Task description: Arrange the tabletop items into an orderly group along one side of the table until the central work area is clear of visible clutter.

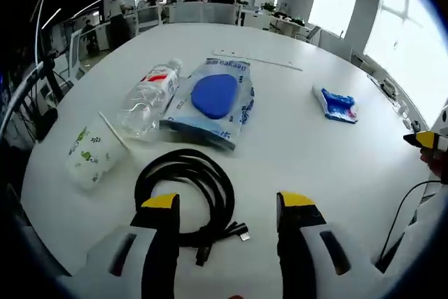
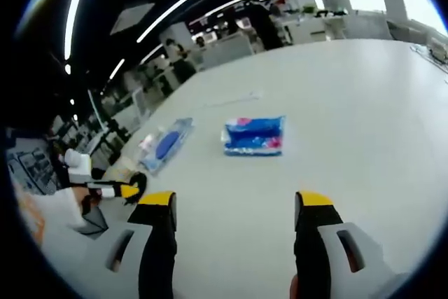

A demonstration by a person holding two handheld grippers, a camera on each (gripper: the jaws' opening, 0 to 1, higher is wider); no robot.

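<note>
My left gripper point(image 1: 229, 203) hangs open just above the white table point(image 1: 294, 131), over a coiled black cable point(image 1: 192, 190) whose plugs lie between the jaws. Beyond the cable lie a paper cup point(image 1: 94, 150) on its side with a straw, a clear water bottle point(image 1: 149, 98) on its side, and a clear bag with a blue mouse-like item point(image 1: 213, 99). A blue tissue pack point(image 1: 337, 104) lies far right. My right gripper point(image 2: 236, 201) is open with nothing between its jaws, facing the tissue pack point(image 2: 253, 135). The left gripper point(image 2: 115, 190) shows at left, the bag point(image 2: 166, 143) beyond it.
A thin white strip point(image 1: 259, 59) lies at the table's far side. A black wire point(image 1: 402, 208) hangs at the right edge. Office desks, chairs and people stand beyond the table. Bare tabletop point(image 2: 350, 103) stretches right of the tissue pack.
</note>
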